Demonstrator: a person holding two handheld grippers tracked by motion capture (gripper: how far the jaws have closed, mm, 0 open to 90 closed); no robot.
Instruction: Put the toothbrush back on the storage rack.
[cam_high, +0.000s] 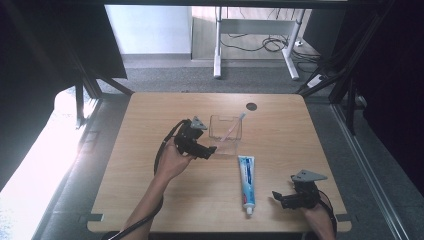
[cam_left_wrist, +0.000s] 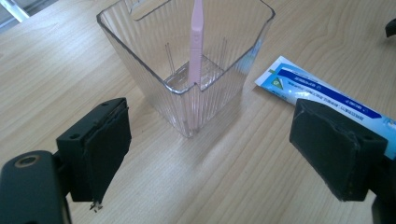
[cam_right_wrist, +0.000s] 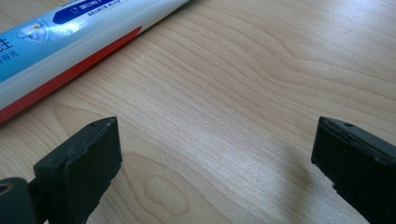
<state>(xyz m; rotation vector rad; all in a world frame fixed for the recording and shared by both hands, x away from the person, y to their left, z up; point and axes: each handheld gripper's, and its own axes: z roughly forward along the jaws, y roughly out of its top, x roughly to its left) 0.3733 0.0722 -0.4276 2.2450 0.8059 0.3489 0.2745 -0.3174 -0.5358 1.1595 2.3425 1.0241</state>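
A clear ribbed plastic cup (cam_high: 226, 134) stood near the middle of a light wooden table (cam_high: 150, 200), with a pink toothbrush (cam_left_wrist: 195, 44) leaning upright inside it. A blue and white toothpaste tube (cam_high: 246, 182) lay flat just beside the cup, on the person's side, its cap pointing toward the near edge. The left gripper (cam_high: 207, 150), held in the left hand (cam_high: 172, 162), hovered by the cup with its jaws spread wide and empty. The right gripper (cam_high: 282, 197) sat low near the tube's cap, jaws also wide apart, holding nothing.
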